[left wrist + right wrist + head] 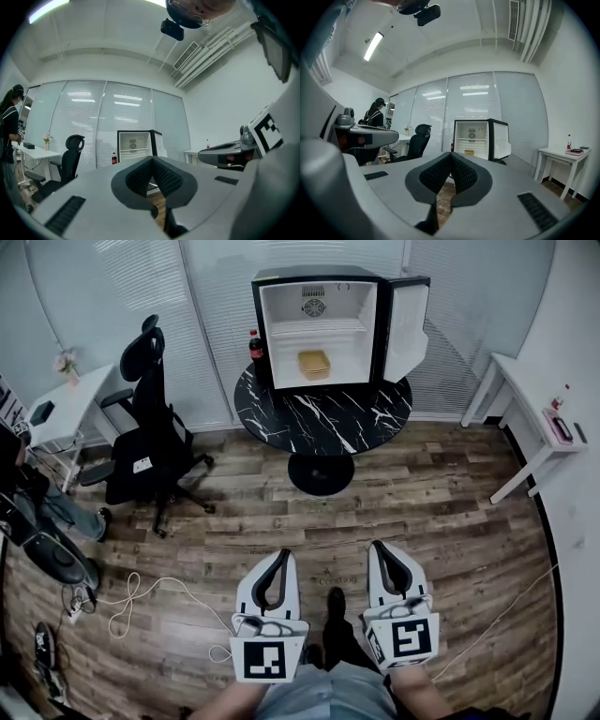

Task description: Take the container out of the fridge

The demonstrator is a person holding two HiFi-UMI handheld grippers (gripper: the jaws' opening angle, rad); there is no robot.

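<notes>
While the container (314,364) sat on the bottom of the open fridge (281,343), below its shelf (319,331), both tools hung well apart from it across the wooden floor (422,502). The fridge stood on a round black table (323,418). The left tool (280,556) and the right tool (382,548) each had their jaws pressed together on nothing, aimed roughly level at the fridge. The step in hand looked like the approach. Next would come walking up to the table, spreading one tool's jaws and lining them up with the container.
</notes>
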